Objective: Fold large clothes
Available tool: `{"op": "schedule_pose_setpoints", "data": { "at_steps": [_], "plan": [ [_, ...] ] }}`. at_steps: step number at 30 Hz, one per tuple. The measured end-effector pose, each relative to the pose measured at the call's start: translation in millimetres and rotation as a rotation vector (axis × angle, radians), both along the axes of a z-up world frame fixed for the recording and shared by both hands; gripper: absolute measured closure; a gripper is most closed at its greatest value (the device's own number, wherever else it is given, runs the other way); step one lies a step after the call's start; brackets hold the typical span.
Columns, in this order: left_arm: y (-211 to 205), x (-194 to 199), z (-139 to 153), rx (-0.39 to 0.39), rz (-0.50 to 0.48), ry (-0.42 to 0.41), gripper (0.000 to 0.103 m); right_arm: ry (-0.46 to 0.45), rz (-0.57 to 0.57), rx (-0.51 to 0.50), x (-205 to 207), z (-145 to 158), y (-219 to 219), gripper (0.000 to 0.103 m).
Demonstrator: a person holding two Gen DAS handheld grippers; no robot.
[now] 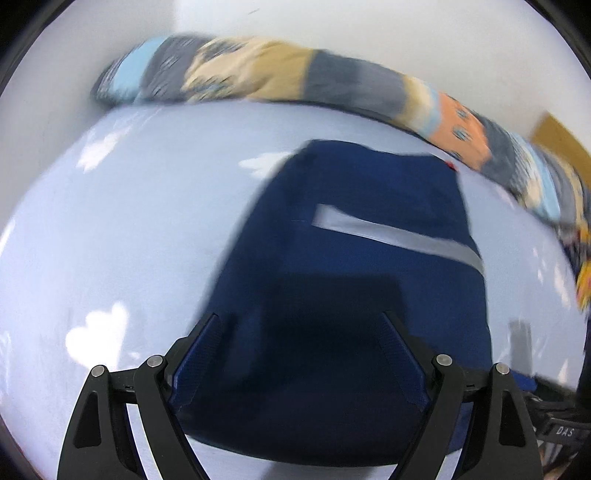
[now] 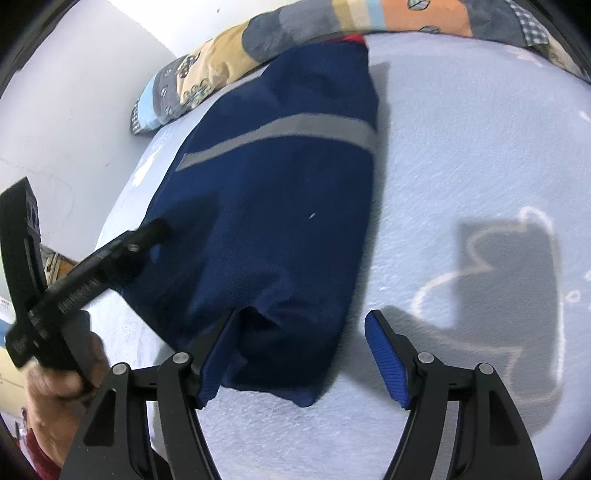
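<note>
A folded navy garment (image 2: 273,206) with a grey stripe (image 2: 280,136) is laid on a pale blue sheet (image 2: 461,147). The right gripper (image 2: 301,354) is held with jaws wide apart, the left pad at the garment's near edge. The left gripper (image 2: 147,236) is seen over the garment's left side, its jaws hidden. A patchwork quilt (image 2: 295,26) is bunched at the far edge.

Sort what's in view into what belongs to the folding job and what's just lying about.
Job:
- navy garment with grey reflective stripe, partly folded on the bed
- left gripper, jaws open over the garment
- right gripper, jaws open at its near edge

Lying about:
- patchwork quilt rolled along the wall
- light blue bedsheet
</note>
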State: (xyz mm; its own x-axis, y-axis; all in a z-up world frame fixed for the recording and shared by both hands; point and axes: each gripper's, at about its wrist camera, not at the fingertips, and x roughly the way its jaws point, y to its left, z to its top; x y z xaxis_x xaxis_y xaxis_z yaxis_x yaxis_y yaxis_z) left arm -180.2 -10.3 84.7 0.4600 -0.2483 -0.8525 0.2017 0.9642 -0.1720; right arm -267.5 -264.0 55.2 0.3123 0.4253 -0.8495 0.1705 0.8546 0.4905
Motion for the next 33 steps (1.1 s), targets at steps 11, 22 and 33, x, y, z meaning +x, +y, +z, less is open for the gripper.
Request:
{"op": "schedule_pose_setpoints", "data": {
  "at_steps": [11, 22, 33],
  "plan": [
    [86, 62, -74, -0.543, 0.016, 0.353, 0.016, 0.027, -0.147, 0.266, 2, -23, -34, 0.026],
    [79, 84, -100, -0.694, -0.088, 0.369, 0.001, 0.026, -0.184, 0.389, 7, -47, -33, 0.022],
    [12, 82, -97, -0.586, -0.237, 0.347, 0.003, -0.083, -0.097, 0.360, 30, -48, -9, 0.013]
  ]
}}
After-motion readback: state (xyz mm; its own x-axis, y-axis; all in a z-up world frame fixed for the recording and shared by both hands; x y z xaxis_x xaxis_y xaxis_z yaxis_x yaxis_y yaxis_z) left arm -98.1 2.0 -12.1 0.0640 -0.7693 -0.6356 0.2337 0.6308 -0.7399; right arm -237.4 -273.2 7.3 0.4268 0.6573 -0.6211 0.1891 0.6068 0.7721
